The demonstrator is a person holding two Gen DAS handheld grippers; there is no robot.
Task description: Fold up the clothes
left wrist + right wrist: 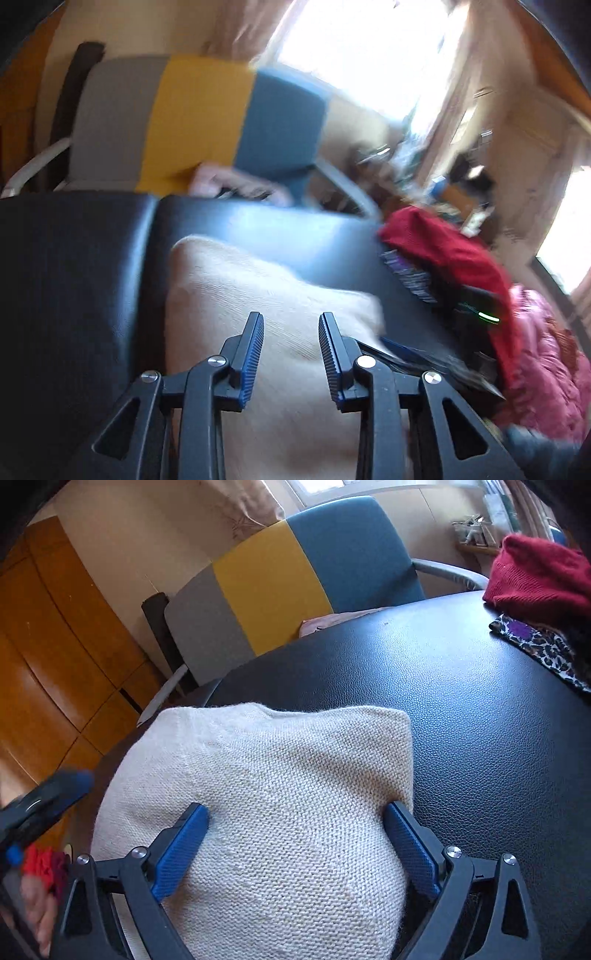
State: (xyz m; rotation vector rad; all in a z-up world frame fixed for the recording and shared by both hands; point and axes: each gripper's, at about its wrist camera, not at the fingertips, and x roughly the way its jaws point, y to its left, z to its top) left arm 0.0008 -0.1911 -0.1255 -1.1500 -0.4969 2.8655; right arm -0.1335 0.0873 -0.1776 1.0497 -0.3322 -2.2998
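Note:
A folded cream knit sweater (258,288) (295,760) lies on a black leather-look table (74,277) (480,720). My left gripper (291,317) hovers over the sweater's near part, its jaws partly apart with nothing between them; this view is motion-blurred. My right gripper (295,808) stands wide open with both fingertips set down on the sweater, one on its top and one at its right edge. A blurred finger of the left gripper (62,790) shows at the lower left of the right wrist view, above a hand with a red band at the wrist.
A red knit garment (443,243) (539,576) and a leopard-print cloth (410,273) (535,642) lie at the table's right. A pink quilted jacket (546,350) is beside them. A grey, yellow and blue chair (199,118) (273,583) stands behind the table, and a wooden cabinet (55,646) at the left.

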